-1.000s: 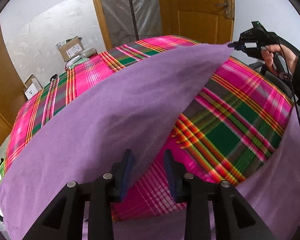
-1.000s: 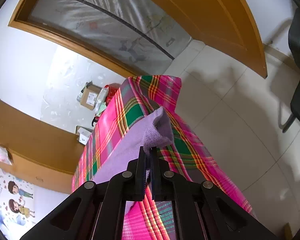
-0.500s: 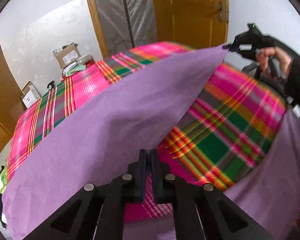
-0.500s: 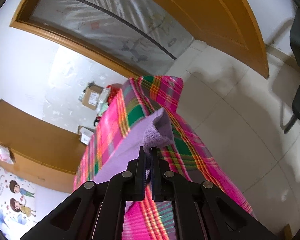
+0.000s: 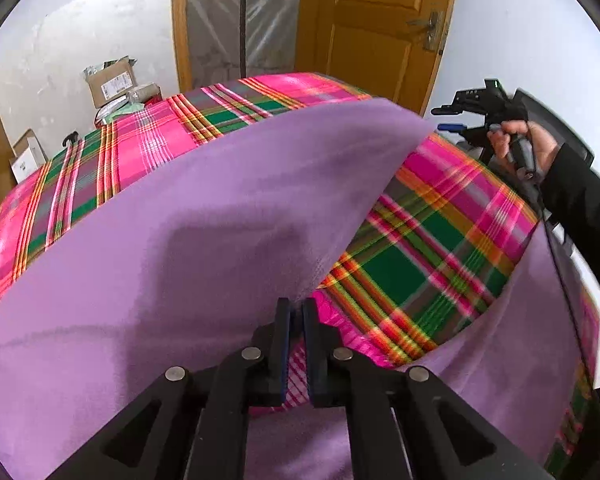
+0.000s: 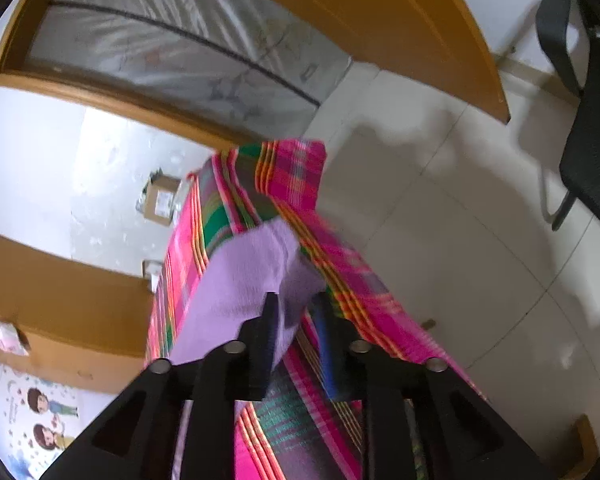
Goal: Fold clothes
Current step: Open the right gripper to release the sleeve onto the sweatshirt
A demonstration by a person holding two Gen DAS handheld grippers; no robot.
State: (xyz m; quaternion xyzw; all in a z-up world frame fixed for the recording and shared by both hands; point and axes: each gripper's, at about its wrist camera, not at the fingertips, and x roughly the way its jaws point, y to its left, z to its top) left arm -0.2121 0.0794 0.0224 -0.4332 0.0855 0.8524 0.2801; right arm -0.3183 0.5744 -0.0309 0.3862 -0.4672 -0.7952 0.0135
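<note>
Purple cloth (image 5: 204, 240), large and soft, spread over the plaid-covered surface (image 5: 416, 264), folded part-way so that its upper layer runs diagonally from the near edge toward the far right corner. Plaid cover, pink and green, exposed in a wedge between the folded layer and the cloth's lower part hanging at the right.

Left gripper (image 5: 297, 312) low at the near end of the fold line, fingers pressed together on the cloth's edge, with only a sliver of gap showing. Right gripper (image 6: 296, 308) at the far corner of the fold, fingers opening, now spread, the cloth's corner (image 6: 276, 264) slumping between them and resting against the left finger only, no longer squeezed. Seen from the left wrist view, right gripper (image 5: 450, 120) just beyond the cloth's far tip, apart from it, held in a hand (image 5: 528, 148) with a dark sleeve.

Long axis of the fold running from the left fingers away toward the right fingers; left hand clearly the nearer and the only one with a hold. Judged: far corner being laid down, near corner next to place.
</note>
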